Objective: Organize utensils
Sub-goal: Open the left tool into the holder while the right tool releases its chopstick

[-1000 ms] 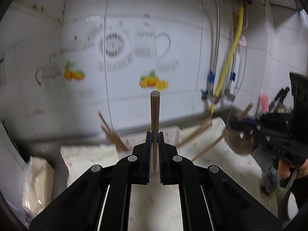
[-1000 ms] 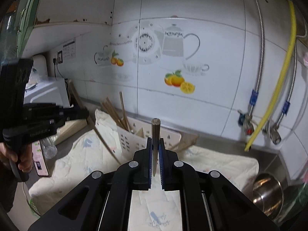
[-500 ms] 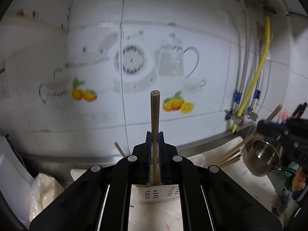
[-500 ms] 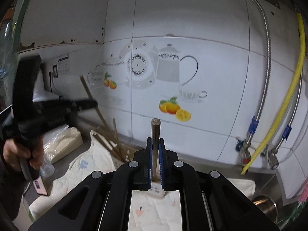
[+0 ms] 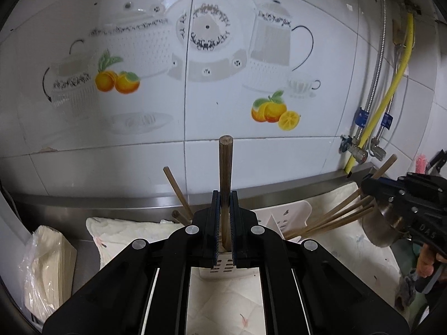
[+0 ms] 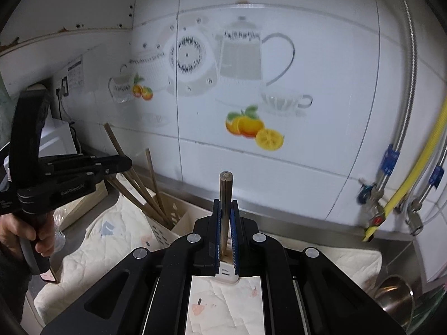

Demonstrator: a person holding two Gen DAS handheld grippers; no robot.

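A: Grip status, left gripper (image 5: 222, 223)?

B: Pinching one chopstick (image 5: 225, 184). The stick stands upright between the pads, long axis in line with the fingers, blunt end up. Its lower end is hidden behind the jaws.

A: Right gripper (image 6: 226, 231)?

B: Same condition. It is pinching a second stick (image 6: 225, 203), upright, axis along the fingers.

A: Where is the target from each gripper?

B: The holder (image 5: 282, 217), a white slotted plastic box, sits on a quilted cloth (image 5: 120, 231) at the back edge of the counter, against the steel lip under the tiled wall. In the left wrist view it lies directly ahead of and below the jaws. In the right wrist view, part of the holder shows just below the fingertips, and its far wall (image 6: 178, 217) extends ahead and to the left.

A: What is already in it?

B: Several sticks (image 6: 139, 184) lean out of the holder at a slant; none stands vertical.

A: Which side is nearer?

B: Both appear to be near the holder; the difference cannot be resolved. Judgement: each held stick is end-down above or just short of a compartment, so the coming move probably requires a straight descent along the stick axis. The leaning sticks beside the left gripper are the likely obstruction.
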